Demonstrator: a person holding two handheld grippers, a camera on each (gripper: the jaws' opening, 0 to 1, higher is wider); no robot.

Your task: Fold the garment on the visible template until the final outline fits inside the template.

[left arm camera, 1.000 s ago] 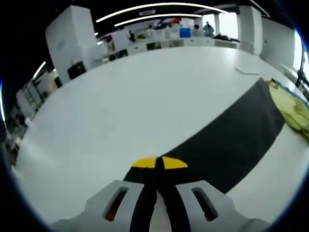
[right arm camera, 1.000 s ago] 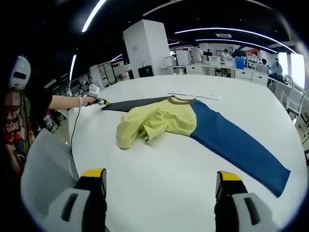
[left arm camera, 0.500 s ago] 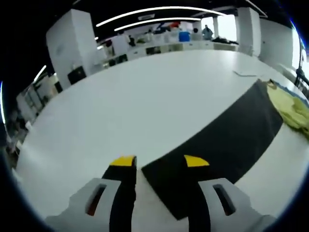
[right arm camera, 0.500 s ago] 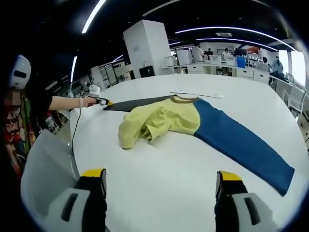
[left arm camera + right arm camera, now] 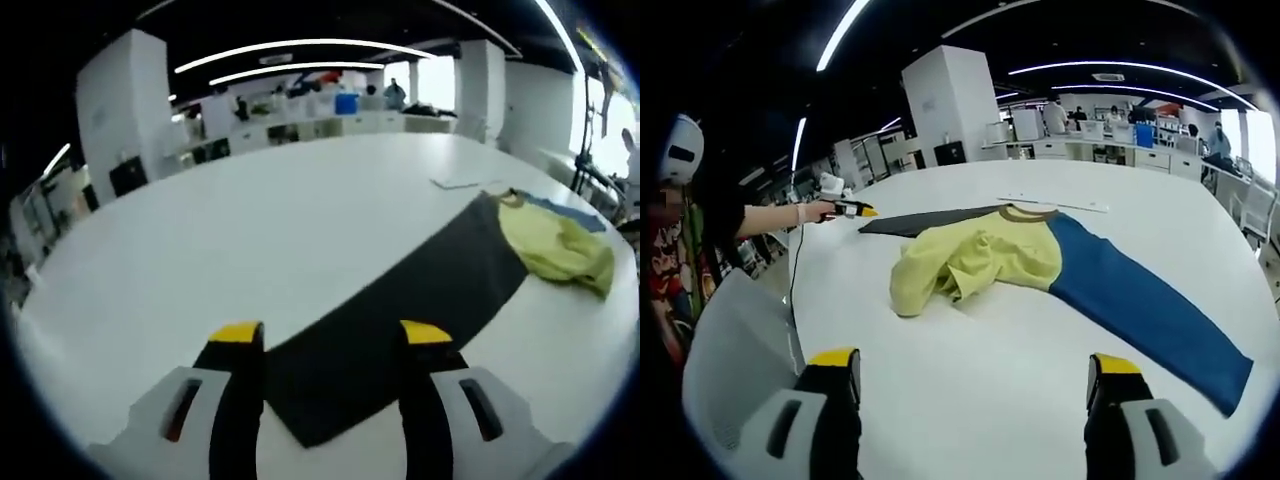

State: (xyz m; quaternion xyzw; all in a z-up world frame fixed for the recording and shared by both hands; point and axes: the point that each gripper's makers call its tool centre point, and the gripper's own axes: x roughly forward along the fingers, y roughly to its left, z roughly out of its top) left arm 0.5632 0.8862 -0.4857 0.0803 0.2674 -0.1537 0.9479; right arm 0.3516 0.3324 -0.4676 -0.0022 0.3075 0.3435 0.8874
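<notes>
The garment has a crumpled yellow body (image 5: 975, 265), a blue sleeve (image 5: 1145, 312) stretched to the right and a dark grey sleeve (image 5: 400, 315) laid flat across the white table (image 5: 230, 235). My left gripper (image 5: 332, 335) stands open over the cuff end of the dark sleeve, which lies between its jaws. In the right gripper view the left gripper (image 5: 855, 210) hangs just off the dark sleeve's (image 5: 930, 220) far end, held by a person's hand. My right gripper (image 5: 973, 365) is open above bare table, short of the yellow body. The yellow part (image 5: 555, 245) bunches at the right in the left gripper view.
A thin white strip (image 5: 1055, 203) lies on the table beyond the collar. White pillars (image 5: 950, 105), desks and people stand in the background. A light chair back (image 5: 735, 350) sits at the table's near left edge.
The left gripper let go of the dark sleeve's cuff: shut on it a second ago, now open and drawn back slightly. The right gripper stayed open and hardly moved.
</notes>
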